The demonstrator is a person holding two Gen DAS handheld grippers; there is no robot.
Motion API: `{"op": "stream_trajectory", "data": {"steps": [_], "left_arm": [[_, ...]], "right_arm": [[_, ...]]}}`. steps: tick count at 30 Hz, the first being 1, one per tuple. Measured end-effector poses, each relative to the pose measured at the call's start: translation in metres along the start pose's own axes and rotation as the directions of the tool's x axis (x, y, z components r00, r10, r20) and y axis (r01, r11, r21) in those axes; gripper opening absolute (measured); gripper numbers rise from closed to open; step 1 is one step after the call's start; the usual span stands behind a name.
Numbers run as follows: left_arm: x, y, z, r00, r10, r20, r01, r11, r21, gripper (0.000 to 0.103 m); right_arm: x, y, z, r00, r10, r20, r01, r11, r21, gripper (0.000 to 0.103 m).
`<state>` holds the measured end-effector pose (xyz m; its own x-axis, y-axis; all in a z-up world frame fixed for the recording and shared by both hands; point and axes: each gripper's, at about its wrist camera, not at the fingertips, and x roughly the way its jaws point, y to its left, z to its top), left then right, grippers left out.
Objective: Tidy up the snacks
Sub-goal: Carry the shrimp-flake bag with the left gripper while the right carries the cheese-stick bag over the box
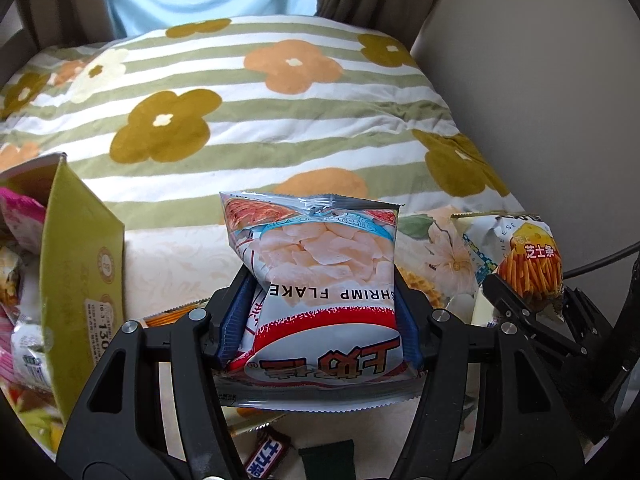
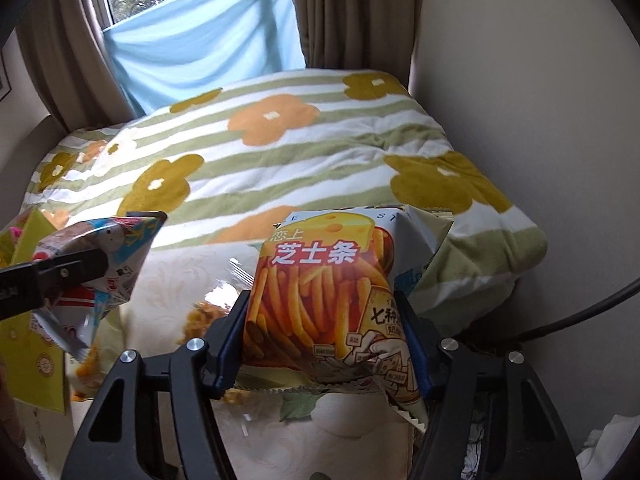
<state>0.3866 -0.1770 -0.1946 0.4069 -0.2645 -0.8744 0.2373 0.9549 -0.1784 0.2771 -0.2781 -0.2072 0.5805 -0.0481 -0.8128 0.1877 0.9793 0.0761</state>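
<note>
A shrimp flake bag (image 1: pixel 320 256), white with a red band, stands between the blue pads of my left gripper (image 1: pixel 322 280), which is shut on its lower half. In the right wrist view the same bag (image 2: pixel 128 240) hangs at the far left in that gripper (image 2: pixel 80 268). My right gripper (image 2: pixel 324 300) is shut on a cheese stick bag (image 2: pixel 320 272), orange sticks under a yellow cheese wedge. From the left wrist camera, that bag (image 1: pixel 524 256) and the right gripper (image 1: pixel 532 292) sit at the right edge. Both bags are lifted off the pale floral surface (image 1: pixel 180 264).
An open yellow-green cardboard box (image 1: pixel 80 248) with several snack packs stands at the left. A chocolate bar (image 1: pixel 266 456) lies near the bottom edge. A clear packet (image 2: pixel 208 312) lies under the right gripper. Behind is a striped flowered blanket (image 1: pixel 240 120); a wall (image 1: pixel 540 80) and a black cable (image 2: pixel 580 312) are on the right.
</note>
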Motion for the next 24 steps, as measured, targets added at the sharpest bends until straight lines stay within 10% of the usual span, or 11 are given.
{"op": "stream_trajectory", "data": {"steps": [12,24], "left_arm": [[-0.129,0.048,-0.015,0.972,0.101,0.211,-0.076,0.989,-0.127,0.059],[-0.205,0.165,-0.060,0.932,0.271,0.240,-0.191,0.931,-0.311,0.059]], "right_arm": [[-0.106,0.064,0.024,0.960,0.233,0.153,-0.201,0.959,-0.200,0.062],[-0.141,0.167,0.017,0.885,0.455,0.096,-0.401,0.852,-0.338,0.062]]}}
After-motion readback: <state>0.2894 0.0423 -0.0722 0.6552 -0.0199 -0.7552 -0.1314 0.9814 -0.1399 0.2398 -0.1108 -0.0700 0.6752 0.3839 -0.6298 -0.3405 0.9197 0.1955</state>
